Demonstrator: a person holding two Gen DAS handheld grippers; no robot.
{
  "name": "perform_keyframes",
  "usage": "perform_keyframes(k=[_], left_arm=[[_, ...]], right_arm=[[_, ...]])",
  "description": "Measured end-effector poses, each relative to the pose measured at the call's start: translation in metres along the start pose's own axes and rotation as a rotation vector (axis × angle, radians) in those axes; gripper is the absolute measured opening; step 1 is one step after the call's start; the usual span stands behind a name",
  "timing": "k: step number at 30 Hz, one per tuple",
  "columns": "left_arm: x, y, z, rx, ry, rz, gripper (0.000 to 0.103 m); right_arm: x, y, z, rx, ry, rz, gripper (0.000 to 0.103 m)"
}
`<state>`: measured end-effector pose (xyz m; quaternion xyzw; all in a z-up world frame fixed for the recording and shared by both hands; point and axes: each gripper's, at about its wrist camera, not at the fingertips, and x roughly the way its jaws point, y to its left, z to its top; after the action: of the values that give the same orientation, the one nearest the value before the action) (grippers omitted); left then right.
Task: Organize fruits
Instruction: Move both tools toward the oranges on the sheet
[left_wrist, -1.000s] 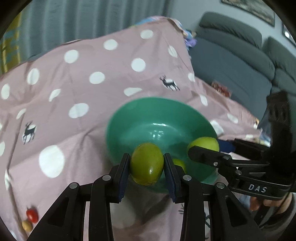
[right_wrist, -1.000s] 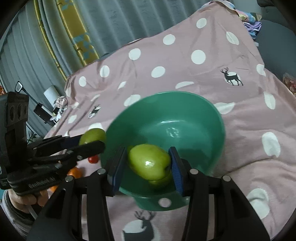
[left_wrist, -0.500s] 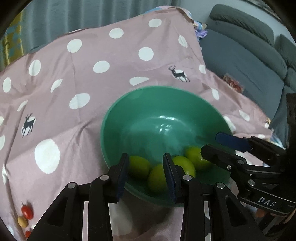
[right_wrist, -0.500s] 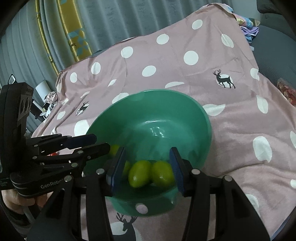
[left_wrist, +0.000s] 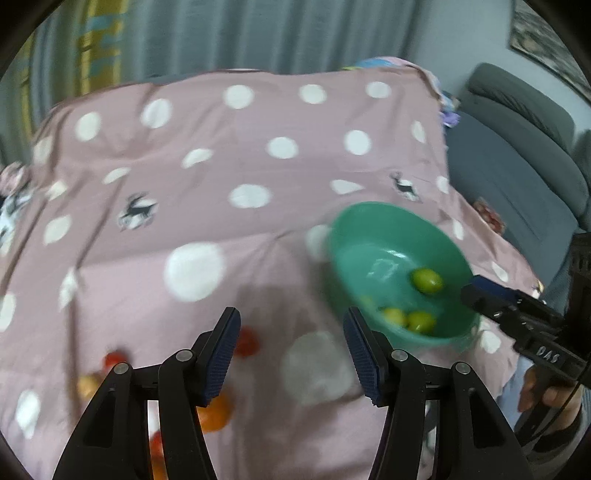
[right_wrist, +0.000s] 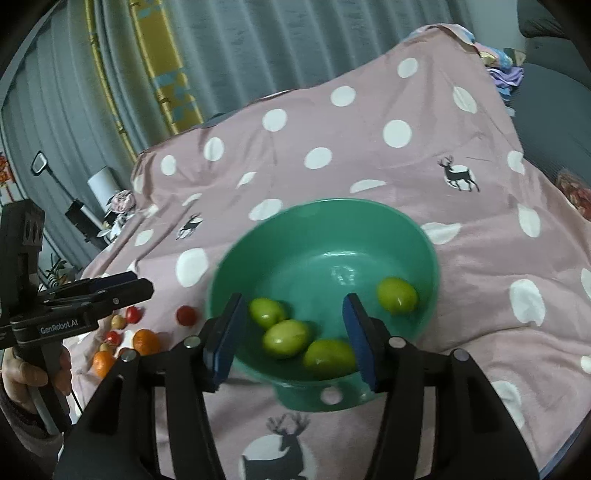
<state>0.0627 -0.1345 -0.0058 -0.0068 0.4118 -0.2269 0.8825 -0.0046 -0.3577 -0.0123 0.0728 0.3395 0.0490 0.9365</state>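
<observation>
A green bowl (right_wrist: 332, 204) stands on the pink polka-dot cloth and holds several green fruits (right_wrist: 286, 338), one apart at the right (right_wrist: 397, 295). My right gripper (right_wrist: 291, 336) hovers over the bowl's near rim, its jaws opening. The fruits lie below them in the bowl and the pads touch none of them. My left gripper (left_wrist: 291, 350) is left of the bowl (left_wrist: 369, 210) above the cloth, its jaws opening with nothing between them. Below it lie red tomatoes (left_wrist: 245, 341) and an orange (left_wrist: 216, 413). Each gripper shows in the other's view: left gripper (right_wrist: 138, 284), right gripper (left_wrist: 476, 291).
Small tomatoes (right_wrist: 186, 315) and oranges (right_wrist: 146, 339) are scattered on the cloth left of the bowl. A grey sofa (left_wrist: 517, 166) stands past the cloth's right edge, and curtains (right_wrist: 258, 44) hang behind. A hand (right_wrist: 22, 373) holds the left gripper's handle.
Both grippers let their green fruits drop into the bowl and opened wider. The left gripper swung left off the bowl to above the tomatoes and oranges. The right gripper stayed over the bowl.
</observation>
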Motion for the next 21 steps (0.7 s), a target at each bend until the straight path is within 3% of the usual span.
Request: perform_keyframes(k=[11,21], left_arm=[[-0.038,0.083,-0.057,-0.166,0.035,0.128,0.065],[-0.041,0.105,-0.097,-0.193,0.093,0.118,0.065]], right_arm=[[0.007,0.055,-0.014,-0.110,0.068,0.141,0.067],[0.039,0.104,-0.034,-0.198,0.184,0.231,0.067]])
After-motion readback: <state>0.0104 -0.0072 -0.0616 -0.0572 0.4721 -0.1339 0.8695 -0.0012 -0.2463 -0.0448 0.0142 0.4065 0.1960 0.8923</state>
